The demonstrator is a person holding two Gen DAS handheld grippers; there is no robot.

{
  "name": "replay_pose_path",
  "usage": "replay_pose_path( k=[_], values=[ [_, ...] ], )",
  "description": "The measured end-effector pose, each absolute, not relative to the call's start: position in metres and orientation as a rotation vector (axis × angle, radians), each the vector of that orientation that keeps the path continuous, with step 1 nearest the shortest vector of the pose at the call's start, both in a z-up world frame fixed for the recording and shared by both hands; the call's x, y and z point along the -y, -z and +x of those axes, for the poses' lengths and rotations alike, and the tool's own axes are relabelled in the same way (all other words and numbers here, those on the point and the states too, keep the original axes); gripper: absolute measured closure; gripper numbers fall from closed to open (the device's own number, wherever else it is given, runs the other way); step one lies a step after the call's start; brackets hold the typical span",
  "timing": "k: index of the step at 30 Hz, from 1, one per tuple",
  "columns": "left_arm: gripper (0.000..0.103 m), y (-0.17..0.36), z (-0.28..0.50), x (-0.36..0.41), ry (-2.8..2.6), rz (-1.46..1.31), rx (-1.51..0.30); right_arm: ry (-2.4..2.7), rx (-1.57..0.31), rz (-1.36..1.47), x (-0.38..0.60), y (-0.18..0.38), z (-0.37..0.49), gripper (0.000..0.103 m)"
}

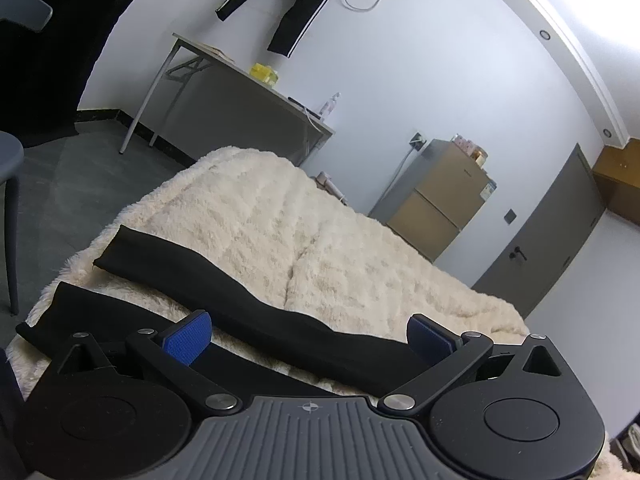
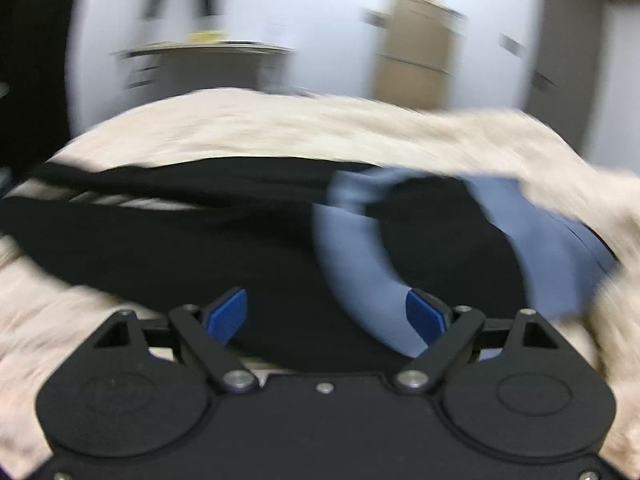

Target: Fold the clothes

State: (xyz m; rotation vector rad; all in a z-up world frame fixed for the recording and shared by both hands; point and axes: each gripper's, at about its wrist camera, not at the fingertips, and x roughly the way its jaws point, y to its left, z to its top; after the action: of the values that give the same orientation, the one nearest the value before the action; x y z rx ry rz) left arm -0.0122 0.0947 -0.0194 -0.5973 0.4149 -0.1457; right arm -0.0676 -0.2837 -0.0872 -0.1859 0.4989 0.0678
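Between both grippers' spread jaws lies the black garment (image 1: pixel 256 312).

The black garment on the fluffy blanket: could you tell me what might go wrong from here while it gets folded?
The black garment lies on a deep-pile cream blanket, so either open gripper could pinch pile along with cloth and drag the blanket. The right gripper hangs open over both black cloth and a grey-blue part; it might close on the wrong layer. The right wrist view is blurred, so aim there is uncertain. The left gripper holds nothing.
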Motion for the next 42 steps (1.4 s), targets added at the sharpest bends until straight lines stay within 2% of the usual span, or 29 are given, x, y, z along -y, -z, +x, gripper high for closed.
replay_pose_path(
  k=[6, 9, 11, 17, 21, 34, 37, 42],
  values=[
    [0.0, 0.017, -0.015, -0.093, 0.169, -0.579, -0.413, -0.137, -0.473, -0.234, 0.243, 0.094, -0.051, 0.013],
    [0.0, 0.016, -0.015, -0.09, 0.175, -0.555, -0.414, -0.114, -0.422, -0.255, 0.233, 0.089, -0.036, 0.008],
    [0.0, 0.016, -0.014, -0.088, 0.182, -0.54, -0.421, -0.087, -0.412, -0.255, 0.231, 0.088, -0.025, 0.007],
    [0.0, 0.018, -0.009, -0.081, 0.189, -0.507, -0.45, -0.075, -0.547, -0.215, 0.243, 0.123, -0.013, 0.007],
    [0.0, 0.02, -0.005, -0.078, 0.192, -0.496, -0.47, -0.068, -0.6, -0.081, 0.259, 0.137, -0.024, 0.0],
    [0.0, 0.023, -0.002, -0.075, 0.18, -0.485, -0.489, -0.165, -0.644, -0.165, 0.256, 0.131, -0.054, 0.0],
    [0.0, 0.023, -0.002, -0.074, 0.18, -0.484, -0.493, -0.232, -0.577, -0.177, 0.247, 0.118, -0.065, 0.004],
    [0.0, 0.026, 0.002, -0.073, 0.182, -0.486, -0.51, -0.305, -0.346, -0.21, 0.214, 0.083, -0.061, 0.001]
  ],
)
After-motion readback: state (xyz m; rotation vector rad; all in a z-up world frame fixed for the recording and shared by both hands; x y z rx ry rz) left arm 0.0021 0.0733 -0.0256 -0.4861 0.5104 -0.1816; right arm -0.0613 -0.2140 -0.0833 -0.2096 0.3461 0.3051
